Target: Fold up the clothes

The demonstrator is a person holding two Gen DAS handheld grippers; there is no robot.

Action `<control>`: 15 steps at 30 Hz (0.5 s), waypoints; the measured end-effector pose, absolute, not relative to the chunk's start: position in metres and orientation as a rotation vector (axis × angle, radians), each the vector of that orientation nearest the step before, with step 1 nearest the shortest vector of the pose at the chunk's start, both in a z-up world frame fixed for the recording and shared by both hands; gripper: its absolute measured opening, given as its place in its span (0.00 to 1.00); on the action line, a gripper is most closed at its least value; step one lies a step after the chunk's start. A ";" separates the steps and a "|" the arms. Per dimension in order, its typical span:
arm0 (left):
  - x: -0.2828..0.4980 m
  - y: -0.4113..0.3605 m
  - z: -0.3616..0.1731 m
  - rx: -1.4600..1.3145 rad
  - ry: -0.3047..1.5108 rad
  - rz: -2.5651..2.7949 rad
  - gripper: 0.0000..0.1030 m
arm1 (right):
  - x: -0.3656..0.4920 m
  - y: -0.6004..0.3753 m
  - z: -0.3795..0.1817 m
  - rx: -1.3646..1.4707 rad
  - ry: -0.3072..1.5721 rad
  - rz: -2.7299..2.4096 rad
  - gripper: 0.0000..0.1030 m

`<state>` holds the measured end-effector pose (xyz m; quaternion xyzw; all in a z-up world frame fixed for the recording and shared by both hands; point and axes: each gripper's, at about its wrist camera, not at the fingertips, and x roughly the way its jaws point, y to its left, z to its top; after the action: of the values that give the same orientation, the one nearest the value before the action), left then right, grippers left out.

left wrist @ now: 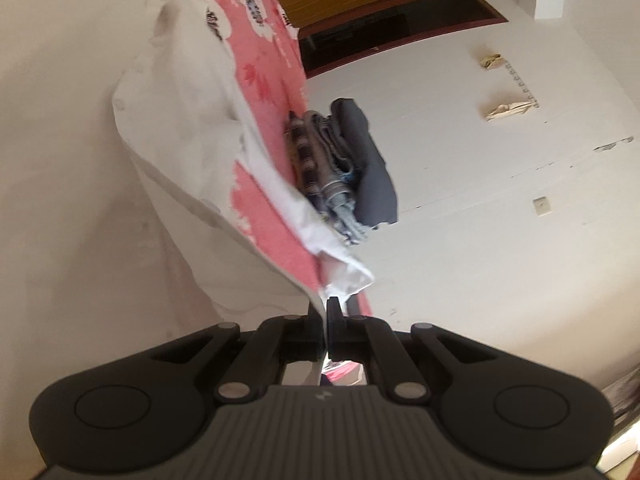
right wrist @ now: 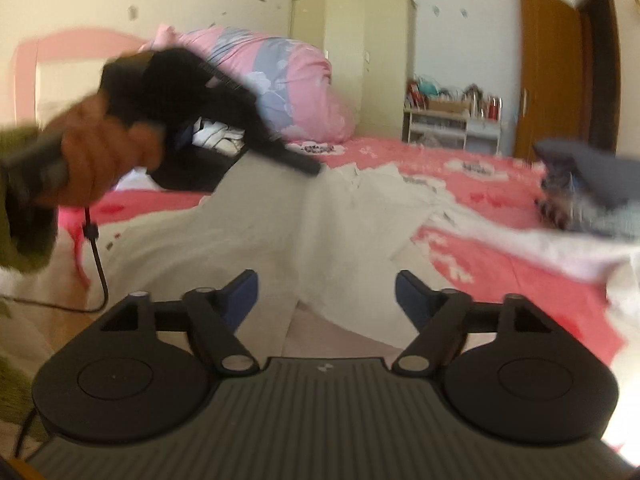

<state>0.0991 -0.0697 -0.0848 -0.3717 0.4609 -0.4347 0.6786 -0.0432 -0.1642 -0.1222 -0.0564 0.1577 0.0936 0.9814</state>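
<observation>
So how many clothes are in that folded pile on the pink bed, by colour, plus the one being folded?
checked piece: 1
light blue piece: 1
dark grey piece: 1
cream garment, spread out, pinched by the left tool: 1
Total: 4 that can be told apart

Left tongs pinch the cream garment's edge. Folded clothes lie at one o'clock on the pink bed.
</observation>
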 end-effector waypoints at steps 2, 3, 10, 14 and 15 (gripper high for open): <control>0.100 -0.070 -0.082 -0.855 1.034 -0.983 0.03 | -0.038 -0.155 -0.126 -0.175 0.304 0.146 0.79; 0.100 -0.070 -0.080 -0.867 1.031 -0.986 0.03 | -0.033 -0.151 -0.128 -0.203 0.300 0.116 0.80; 0.101 -0.077 -0.072 -0.961 0.993 -1.037 0.03 | -0.003 -0.146 -0.139 -0.283 0.306 -0.052 0.79; 0.103 -0.082 -0.069 -1.004 0.969 -1.081 0.03 | 0.007 -0.165 -0.137 -0.219 0.325 -0.129 0.67; 0.103 -0.083 -0.069 -1.015 0.963 -1.089 0.03 | 0.011 -0.170 -0.137 -0.191 0.334 -0.150 0.61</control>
<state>0.1031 -0.0832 -0.0690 -0.4435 0.4207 -0.4758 0.6324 0.0111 -0.1704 -0.1368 -0.0949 0.1660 -0.0743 0.9787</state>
